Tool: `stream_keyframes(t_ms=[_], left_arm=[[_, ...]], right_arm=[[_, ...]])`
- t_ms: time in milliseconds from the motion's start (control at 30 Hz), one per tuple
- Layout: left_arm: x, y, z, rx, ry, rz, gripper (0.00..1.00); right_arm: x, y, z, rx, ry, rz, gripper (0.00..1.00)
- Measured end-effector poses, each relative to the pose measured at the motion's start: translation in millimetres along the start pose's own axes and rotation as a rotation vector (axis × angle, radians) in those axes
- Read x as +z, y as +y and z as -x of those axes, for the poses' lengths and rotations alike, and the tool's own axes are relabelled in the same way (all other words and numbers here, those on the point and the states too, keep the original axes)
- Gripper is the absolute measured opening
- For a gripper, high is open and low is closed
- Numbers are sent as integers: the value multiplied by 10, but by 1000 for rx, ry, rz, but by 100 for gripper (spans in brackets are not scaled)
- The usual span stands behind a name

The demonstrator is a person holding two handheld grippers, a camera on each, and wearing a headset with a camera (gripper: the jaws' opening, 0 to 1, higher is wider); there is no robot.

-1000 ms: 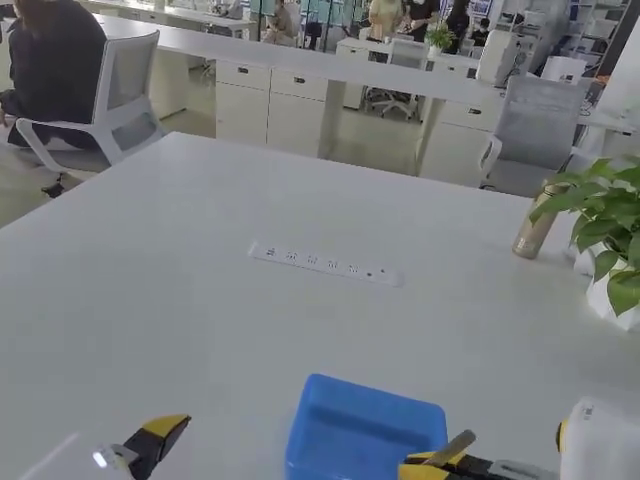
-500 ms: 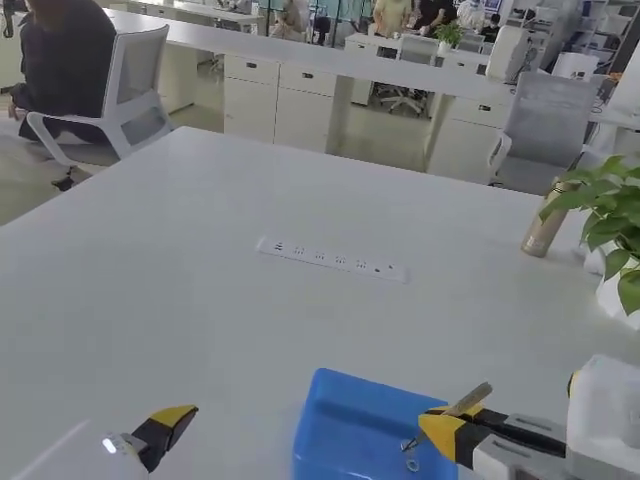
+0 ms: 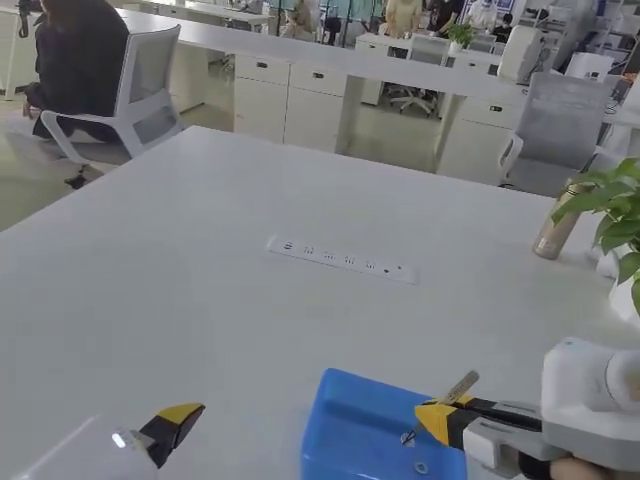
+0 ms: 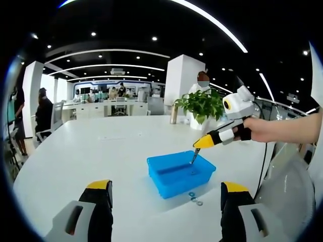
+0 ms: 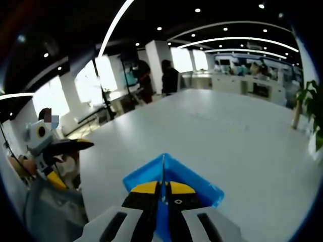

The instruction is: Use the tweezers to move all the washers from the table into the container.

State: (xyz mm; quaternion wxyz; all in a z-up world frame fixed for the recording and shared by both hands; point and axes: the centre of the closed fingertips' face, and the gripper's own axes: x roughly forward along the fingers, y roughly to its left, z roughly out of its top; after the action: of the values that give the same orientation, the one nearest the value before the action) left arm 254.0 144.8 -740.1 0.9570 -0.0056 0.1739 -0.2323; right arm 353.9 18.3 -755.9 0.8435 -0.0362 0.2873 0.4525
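Tweezers (image 3: 462,384) clamped in right gripper (image 3: 438,422), tips over container (image 3: 345,425); washers (image 4: 194,197) seen beside its wall, toward spread-jawed left gripper (image 4: 166,187).

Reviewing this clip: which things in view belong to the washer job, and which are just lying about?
Job in hand:
tweezers; right tool shut on them; blue container; loose washers beside it; left tool, open.

Lying about:
power strip; potted plant; bottle; office chair.
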Motion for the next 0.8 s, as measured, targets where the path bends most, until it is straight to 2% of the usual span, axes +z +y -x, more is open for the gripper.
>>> stream_keyframes(t_ms=[367, 800], left_arm=[[-12, -4, -5, -2, 7, -2, 90], [-15, -9, -7, -6, 9, 0, 89]], right_arm=[[-60, -9, -97, 13, 50, 22, 3], [-235, -171, -205, 5, 130, 26, 3]])
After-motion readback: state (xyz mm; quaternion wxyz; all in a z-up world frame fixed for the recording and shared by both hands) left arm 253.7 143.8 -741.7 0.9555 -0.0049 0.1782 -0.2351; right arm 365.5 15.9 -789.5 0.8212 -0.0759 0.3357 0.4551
